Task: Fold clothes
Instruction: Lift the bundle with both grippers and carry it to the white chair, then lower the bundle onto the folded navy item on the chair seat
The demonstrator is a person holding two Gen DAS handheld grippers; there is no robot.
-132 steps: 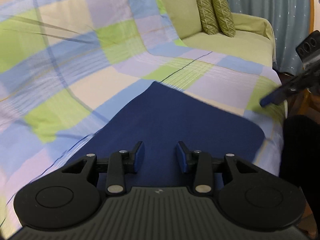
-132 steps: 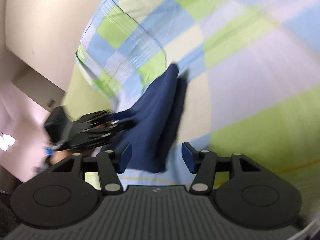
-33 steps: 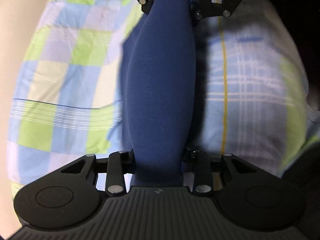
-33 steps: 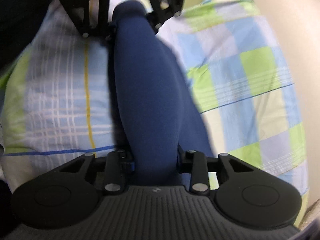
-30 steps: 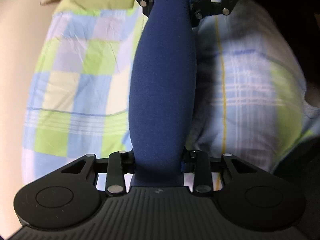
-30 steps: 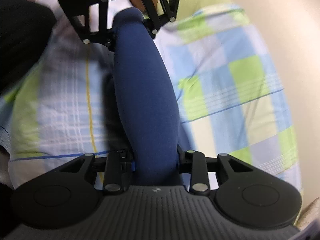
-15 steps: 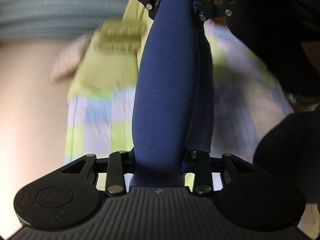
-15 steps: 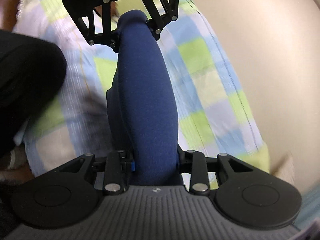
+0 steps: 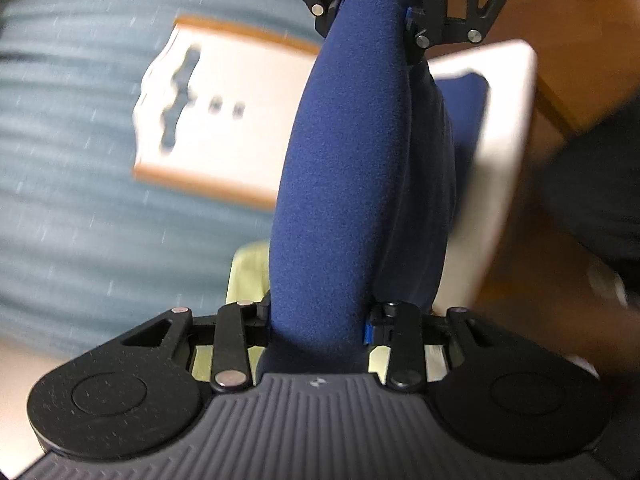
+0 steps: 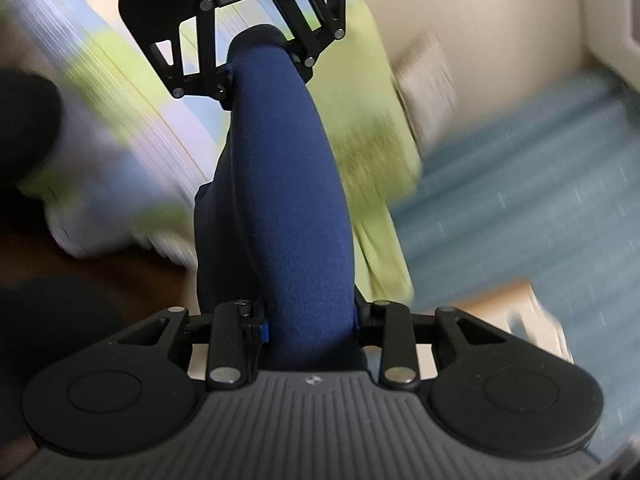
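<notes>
Navy blue fleece garment [image 9: 344,184], folded into a thick padded band, stretches between the 2 grippers and is lifted into the air, resting on nothing. In the left wrist view, the left gripper [image 9: 320,316] clamps the near end of the band between its 2 fingers, and the band runs straight ahead from them to the right gripper [image 9: 376,4], which grips the far end at the top of the picture. A looser fold of the same cloth bulges out just right of the left fingers. Beyond the band, left of the fingers, stands a white chair back with a wooden edge [image 9: 216,120] in front of a blue-grey curtain [image 9: 72,208], both blurred. To the right of the fingers a pale panel [image 9: 504,152] and brown wood [image 9: 568,32] show, too blurred to name further.

In the right wrist view, the right gripper [image 10: 310,320] clenches the near end of the navy garment [image 10: 292,184], and the left gripper [image 10: 264,60] holds the far end straight ahead. Left of the right fingers lies a blurred checked cover in green, blue and white [image 10: 120,152]. Right of them are a green cushioned seat [image 10: 360,128], a cream wall [image 10: 480,20] and the blue-grey curtain [image 10: 528,200].
</notes>
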